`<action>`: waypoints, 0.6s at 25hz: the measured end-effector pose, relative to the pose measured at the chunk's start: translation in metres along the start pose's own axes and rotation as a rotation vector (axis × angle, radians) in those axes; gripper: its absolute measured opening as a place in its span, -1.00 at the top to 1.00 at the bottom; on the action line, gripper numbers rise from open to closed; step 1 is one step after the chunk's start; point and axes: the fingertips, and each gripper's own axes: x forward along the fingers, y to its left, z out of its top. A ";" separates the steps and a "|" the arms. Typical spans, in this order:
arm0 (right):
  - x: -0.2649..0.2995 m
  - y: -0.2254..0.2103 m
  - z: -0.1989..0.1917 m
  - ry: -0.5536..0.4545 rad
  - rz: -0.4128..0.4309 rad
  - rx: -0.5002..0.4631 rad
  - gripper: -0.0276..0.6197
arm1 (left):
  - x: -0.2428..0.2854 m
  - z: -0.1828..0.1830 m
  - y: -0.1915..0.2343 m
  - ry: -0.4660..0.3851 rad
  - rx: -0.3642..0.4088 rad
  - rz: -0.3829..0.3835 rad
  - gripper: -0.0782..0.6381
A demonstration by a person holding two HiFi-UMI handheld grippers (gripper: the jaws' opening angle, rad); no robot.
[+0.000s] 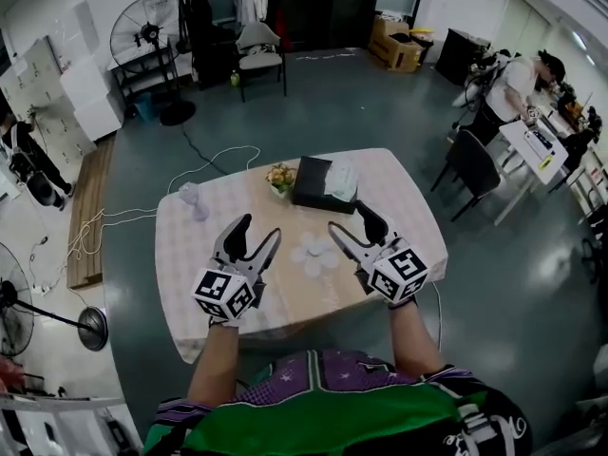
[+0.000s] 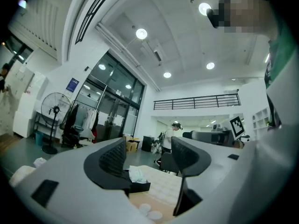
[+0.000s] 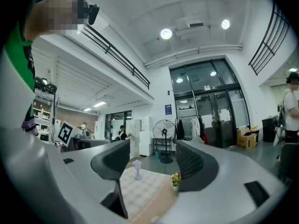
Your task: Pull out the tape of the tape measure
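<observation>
The tape measure cannot be picked out for sure. The nearest candidates are a few pale round things (image 1: 313, 253) lying close together on the bench (image 1: 185, 255), too blurred to name. They sit in the middle of the bench, between the two claws and just past them.

The left claw (image 1: 258, 231) hovers over the near left part of the bench. Its jaws stand wide apart with nothing between them, as the left gripper view (image 2: 148, 148) shows. The right claw (image 1: 350, 218) hangs over the near right part, jaws also wide and empty in its own view (image 3: 152, 160). The two claws are level with each other, each angled a little inward, and neither touches the round things.

Beyond these, at the far edge, lies a black box (image 1: 313, 190) with white tissue (image 1: 340, 180) on top. Just left of it stands a small bunch of flowers (image 1: 279, 177). A clear glass (image 1: 190, 196) stands well apart at the far left corner. A pale checked cloth covers the bench.

On the grey floor past the bench are a chair (image 1: 259, 50), a standing fan (image 1: 147, 36) and cardboard boxes (image 1: 394, 44). At the far right a person (image 1: 513, 84) bends over a desk.
</observation>
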 end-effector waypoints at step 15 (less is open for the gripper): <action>0.020 -0.014 -0.089 0.252 0.093 -0.070 0.00 | -0.003 -0.056 -0.008 0.135 0.018 -0.075 -0.11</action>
